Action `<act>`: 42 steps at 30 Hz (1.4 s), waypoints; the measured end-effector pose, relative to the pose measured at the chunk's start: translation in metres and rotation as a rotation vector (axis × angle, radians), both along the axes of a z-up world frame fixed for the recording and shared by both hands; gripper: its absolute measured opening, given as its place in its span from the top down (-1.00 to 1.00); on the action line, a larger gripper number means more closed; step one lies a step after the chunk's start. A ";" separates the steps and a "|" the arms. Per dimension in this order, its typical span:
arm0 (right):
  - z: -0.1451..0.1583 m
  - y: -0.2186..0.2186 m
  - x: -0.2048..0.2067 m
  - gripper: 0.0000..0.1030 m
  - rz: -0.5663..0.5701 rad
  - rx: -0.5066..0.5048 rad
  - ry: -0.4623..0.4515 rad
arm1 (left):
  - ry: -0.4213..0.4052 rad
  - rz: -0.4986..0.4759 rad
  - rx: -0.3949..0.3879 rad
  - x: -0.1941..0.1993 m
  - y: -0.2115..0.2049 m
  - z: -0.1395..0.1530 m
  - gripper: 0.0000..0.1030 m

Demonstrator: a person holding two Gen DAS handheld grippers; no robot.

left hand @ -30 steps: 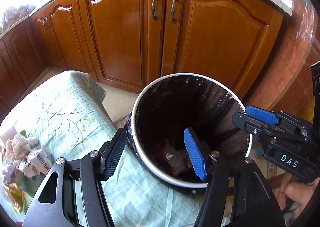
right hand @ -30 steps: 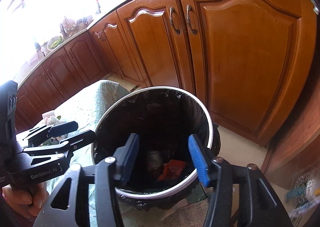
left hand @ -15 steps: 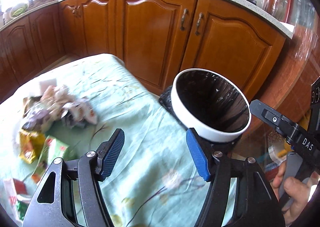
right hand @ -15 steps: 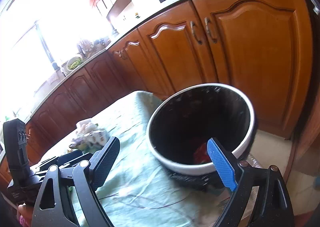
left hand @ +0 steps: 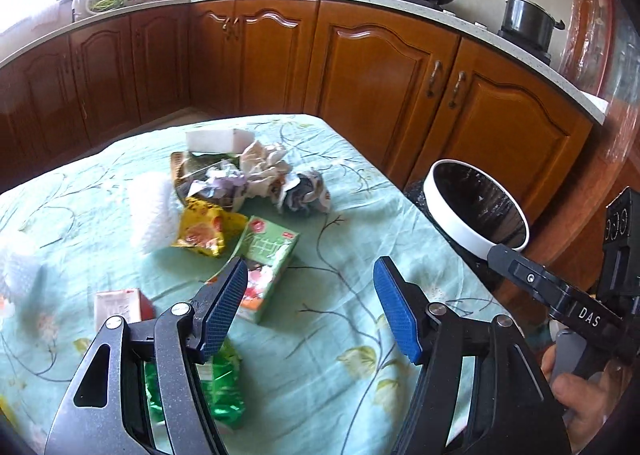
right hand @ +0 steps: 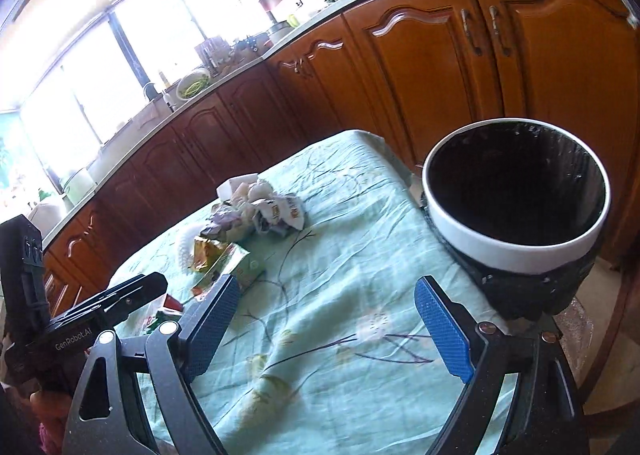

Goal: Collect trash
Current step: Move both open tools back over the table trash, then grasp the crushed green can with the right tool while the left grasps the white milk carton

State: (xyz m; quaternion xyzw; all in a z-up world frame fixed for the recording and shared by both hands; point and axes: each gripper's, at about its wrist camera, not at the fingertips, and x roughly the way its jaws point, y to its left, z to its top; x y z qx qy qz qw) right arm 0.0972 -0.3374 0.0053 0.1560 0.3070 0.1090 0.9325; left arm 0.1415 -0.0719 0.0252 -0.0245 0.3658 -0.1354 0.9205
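Left wrist: our left gripper (left hand: 310,311) hangs spread and empty above the trash (left hand: 256,179); we should drop squarely over one piece. Right wrist: our right gripper (right hand: 340,325), likewise spread, waits beside the bin (right hand: 516,251).

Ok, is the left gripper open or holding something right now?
Open and empty. The left gripper has its blue pads spread wide, with only the tablecloth visible between them.

pale green cloth table cover (left hand: 352,191): dark branch and leaf print | round plastic trash bin (right hand: 516,251): white rim, black liner | flat snack pouch (left hand: 208,229) ahead of left fingers: yellow-orange | cardboard carton (left hand: 268,255): green, red spots | gripper pads (left hand: 396,315): blue, cross-hatched | wooden cabinet doors (left hand: 380,87): reddish brown
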 end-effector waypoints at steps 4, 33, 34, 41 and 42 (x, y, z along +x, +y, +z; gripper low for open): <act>-0.005 0.032 -0.004 -0.76 0.069 0.000 0.006 | -0.001 0.068 -0.010 -0.012 0.034 0.000 -0.29; -0.050 0.229 -0.020 -0.69 0.481 -0.389 -0.063 | 0.089 0.345 -0.037 -0.035 0.181 -0.034 -0.29; -0.052 0.229 -0.017 -0.63 0.472 -0.406 -0.057 | 0.095 0.344 -0.038 -0.033 0.181 -0.035 -0.29; -0.051 0.186 -0.011 -0.32 0.388 -0.375 -0.012 | 0.117 0.307 -0.045 -0.024 0.172 -0.039 -0.30; -0.050 0.175 -0.011 -0.31 0.370 -0.358 -0.004 | 0.117 0.295 -0.045 -0.023 0.169 -0.040 -0.30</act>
